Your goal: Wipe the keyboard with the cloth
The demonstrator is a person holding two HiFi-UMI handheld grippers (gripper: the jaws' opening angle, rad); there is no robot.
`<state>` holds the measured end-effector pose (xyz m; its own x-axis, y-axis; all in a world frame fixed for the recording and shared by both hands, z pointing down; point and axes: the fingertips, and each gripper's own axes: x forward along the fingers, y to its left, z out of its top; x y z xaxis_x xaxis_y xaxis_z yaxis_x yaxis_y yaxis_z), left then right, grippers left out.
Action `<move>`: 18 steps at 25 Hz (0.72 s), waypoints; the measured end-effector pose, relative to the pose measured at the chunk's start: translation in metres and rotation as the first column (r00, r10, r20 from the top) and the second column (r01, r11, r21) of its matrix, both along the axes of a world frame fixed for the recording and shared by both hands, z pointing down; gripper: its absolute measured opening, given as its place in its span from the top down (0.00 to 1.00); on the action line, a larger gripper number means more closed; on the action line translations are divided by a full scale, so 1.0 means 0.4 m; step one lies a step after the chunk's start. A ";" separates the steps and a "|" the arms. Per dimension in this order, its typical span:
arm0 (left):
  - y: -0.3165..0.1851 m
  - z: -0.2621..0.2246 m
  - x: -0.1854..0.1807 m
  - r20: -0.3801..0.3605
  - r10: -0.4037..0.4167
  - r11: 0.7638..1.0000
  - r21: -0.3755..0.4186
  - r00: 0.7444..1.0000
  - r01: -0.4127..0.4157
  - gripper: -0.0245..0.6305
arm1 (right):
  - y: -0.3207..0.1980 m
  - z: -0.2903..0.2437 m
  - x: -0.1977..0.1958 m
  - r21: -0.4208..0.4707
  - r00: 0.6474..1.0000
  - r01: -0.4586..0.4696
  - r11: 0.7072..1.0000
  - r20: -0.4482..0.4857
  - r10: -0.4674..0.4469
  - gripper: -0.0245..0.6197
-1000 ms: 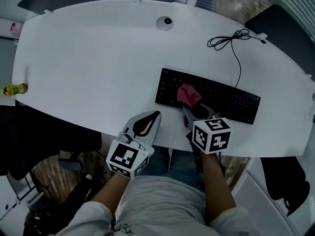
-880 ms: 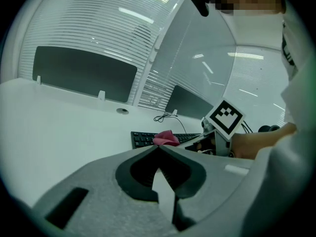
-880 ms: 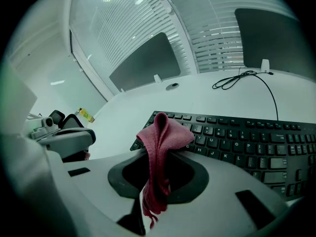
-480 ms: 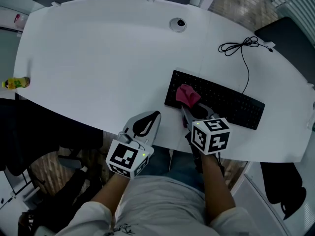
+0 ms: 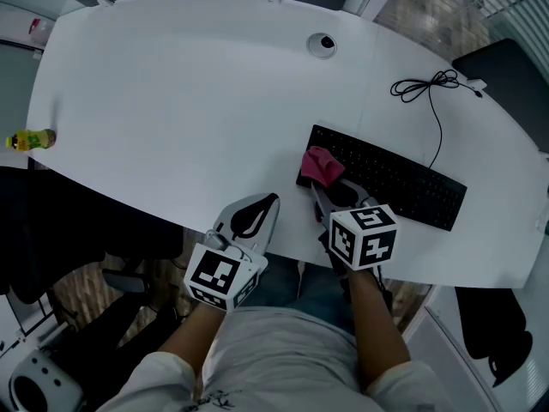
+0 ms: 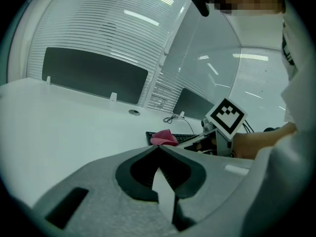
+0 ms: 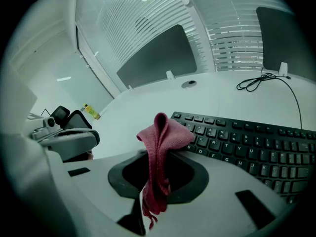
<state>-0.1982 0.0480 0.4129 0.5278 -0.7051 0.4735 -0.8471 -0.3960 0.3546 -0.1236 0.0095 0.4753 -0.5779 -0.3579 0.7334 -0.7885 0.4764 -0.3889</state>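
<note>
A black keyboard [image 5: 403,180] [image 7: 247,142] lies slanted on the white desk [image 5: 171,101], right of centre. My right gripper [image 5: 319,189] [image 7: 159,158] is shut on a pink cloth [image 5: 322,165] [image 7: 160,142], which rests on the keyboard's left end. The cloth also shows small in the left gripper view [image 6: 164,138], with the keyboard [image 6: 173,138] behind it. My left gripper [image 5: 256,206] [image 6: 159,151] hangs at the desk's near edge, left of the keyboard, jaws shut with nothing between them.
The keyboard's black cable [image 5: 425,88] coils at the back right. A round grommet [image 5: 322,45] sits in the desk at the back. A small bottle [image 5: 30,138] stands at the far left edge. Dark screens [image 7: 158,56] line the far side.
The cloth has slid leftwards along the keyboard to its left end. The head view has shifted, so the desk sits further right. The left gripper stayed put.
</note>
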 end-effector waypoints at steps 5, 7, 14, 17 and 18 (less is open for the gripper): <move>0.004 0.001 -0.017 0.004 -0.010 1.000 -0.003 1.000 0.010 0.95 | 0.002 -0.001 -0.036 -0.002 1.000 0.024 1.000 0.016 -0.024 0.85; 0.006 0.003 -0.022 0.005 -0.014 1.000 -0.006 1.000 0.014 0.95 | 0.004 0.000 -0.050 -0.004 0.999 0.035 0.999 0.019 -0.035 0.85; 0.001 -0.002 -0.026 -0.003 -0.018 1.000 -0.001 1.000 0.018 0.95 | 0.007 -0.001 -0.079 -0.013 0.998 0.053 0.999 0.034 -0.053 0.85; 0.002 -0.002 -0.030 0.000 -0.020 1.000 -0.002 1.000 0.020 0.95 | 0.010 0.000 -0.087 -0.015 0.998 0.060 0.998 0.038 -0.059 0.85; 0.002 -0.001 -0.031 0.001 -0.021 1.000 -0.002 1.000 0.021 0.95 | 0.010 0.000 -0.089 -0.016 0.997 0.061 0.998 0.039 -0.060 0.85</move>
